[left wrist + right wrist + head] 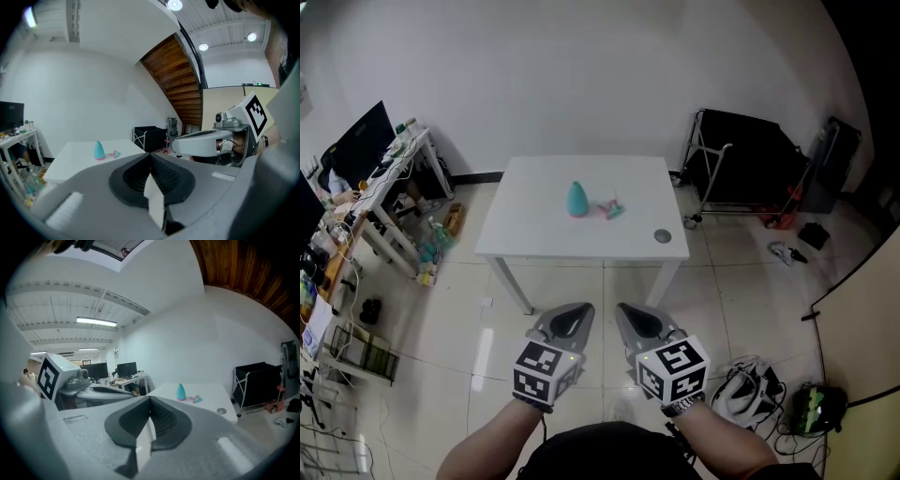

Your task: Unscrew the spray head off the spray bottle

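Spray bottle, teal and conical, stands on the worktop. It is likely light, slippery plastic, so grasp the wide base. Left hand-held gripper and right hand-held gripper are clenched, empty.

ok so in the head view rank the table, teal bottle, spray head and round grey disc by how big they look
1. table, by far the largest
2. teal bottle
3. spray head and round grey disc: both tiny and look much alike, too close to rank
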Available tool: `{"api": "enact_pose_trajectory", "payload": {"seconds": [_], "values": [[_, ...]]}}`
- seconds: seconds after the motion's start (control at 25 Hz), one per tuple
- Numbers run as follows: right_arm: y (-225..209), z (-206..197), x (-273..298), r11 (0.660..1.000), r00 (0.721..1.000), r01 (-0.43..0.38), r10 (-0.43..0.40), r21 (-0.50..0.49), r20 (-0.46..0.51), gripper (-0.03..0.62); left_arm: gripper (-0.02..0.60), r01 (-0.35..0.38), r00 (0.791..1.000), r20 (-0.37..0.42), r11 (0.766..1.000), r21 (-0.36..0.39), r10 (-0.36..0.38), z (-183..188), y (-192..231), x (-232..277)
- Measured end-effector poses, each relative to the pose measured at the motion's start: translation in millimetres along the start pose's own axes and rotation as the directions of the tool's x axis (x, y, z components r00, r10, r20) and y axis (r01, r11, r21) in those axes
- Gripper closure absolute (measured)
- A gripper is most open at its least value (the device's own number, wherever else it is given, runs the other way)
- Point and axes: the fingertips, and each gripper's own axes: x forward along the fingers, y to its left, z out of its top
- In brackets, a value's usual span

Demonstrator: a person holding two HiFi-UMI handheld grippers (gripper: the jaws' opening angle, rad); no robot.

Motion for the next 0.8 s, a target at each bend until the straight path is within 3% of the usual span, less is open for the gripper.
{"api": "enact_pose_trajectory", "payload": {"seconds": [0.8], "values": [[-50, 6, 12, 0.999, 0.999, -0.05, 0.05, -0.001, -0.015, 0.603, 0.566, -0.056, 0.998, -0.006, 0.998, -0.014, 0.056, 12, 2, 47]]}}
